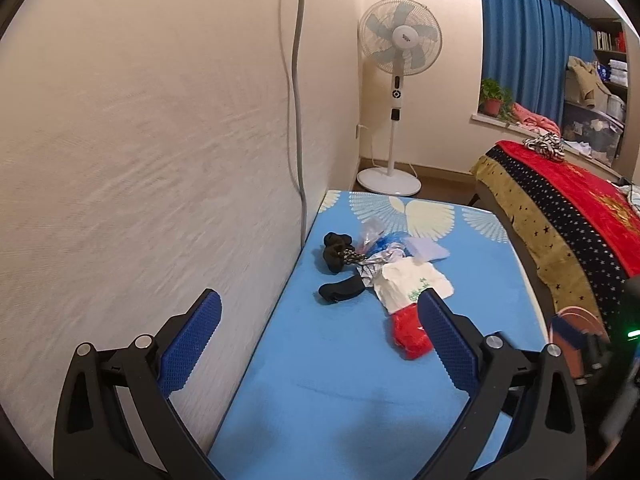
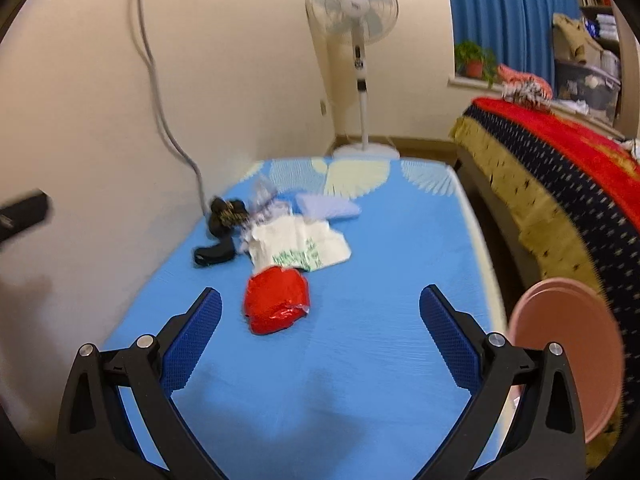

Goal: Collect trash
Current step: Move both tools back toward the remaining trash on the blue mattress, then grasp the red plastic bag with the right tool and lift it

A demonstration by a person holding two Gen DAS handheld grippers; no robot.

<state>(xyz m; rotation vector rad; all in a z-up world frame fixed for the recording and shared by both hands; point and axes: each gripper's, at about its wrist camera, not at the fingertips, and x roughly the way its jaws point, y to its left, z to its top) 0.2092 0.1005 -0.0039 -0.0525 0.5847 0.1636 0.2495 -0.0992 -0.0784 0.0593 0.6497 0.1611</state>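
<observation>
A heap of trash lies on the blue table [image 1: 328, 380] [image 2: 360, 360] near the wall: a red crumpled wrapper [image 1: 408, 332] [image 2: 278, 304], a white plastic bag with green print [image 1: 412, 280] [image 2: 300, 246], a silvery foil wrapper [image 1: 380, 262], a clear bag [image 1: 372, 232] [image 2: 262, 194], a pale lilac packet [image 1: 428, 248] [image 2: 328, 206] and black fabric pieces [image 1: 338, 258] [image 2: 222, 216]. My left gripper [image 1: 320, 304] is open and empty, short of the heap. My right gripper [image 2: 320, 300] is open and empty, just right of the red wrapper.
A pink round bin [image 2: 568, 356] [image 1: 576, 320] stands at the table's right edge. A bed with a red and starred blanket [image 1: 560, 220] [image 2: 560, 176] lies to the right. A white standing fan [image 1: 400, 80] [image 2: 356, 40] is beyond the table. The wall with a hanging cable [image 1: 298, 100] is to the left.
</observation>
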